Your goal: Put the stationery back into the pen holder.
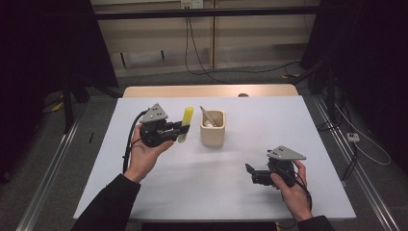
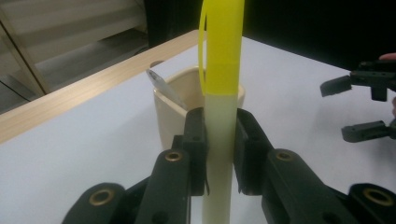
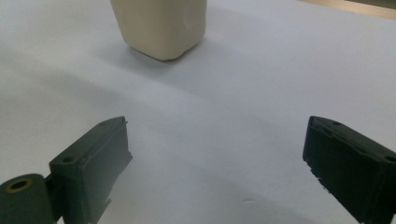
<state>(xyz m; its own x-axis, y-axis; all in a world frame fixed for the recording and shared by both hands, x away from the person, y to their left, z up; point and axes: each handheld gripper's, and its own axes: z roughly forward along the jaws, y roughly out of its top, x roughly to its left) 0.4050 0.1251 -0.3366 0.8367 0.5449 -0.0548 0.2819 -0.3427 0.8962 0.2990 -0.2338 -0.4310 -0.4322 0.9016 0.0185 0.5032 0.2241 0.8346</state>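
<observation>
Fingers (image 2: 196, 140) tight on yellow stick (image 2: 220, 107).

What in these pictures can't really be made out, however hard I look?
- Inside of the beige cup: in the high view its wall hides all but a metal blade and something pale, too small to name.
- Yellow-topped tool in the left tongs: the left gripper view's edges cut off both ends.
- Cup top: cut off by the right gripper view's upper edge, beyond the open right tongs.
</observation>
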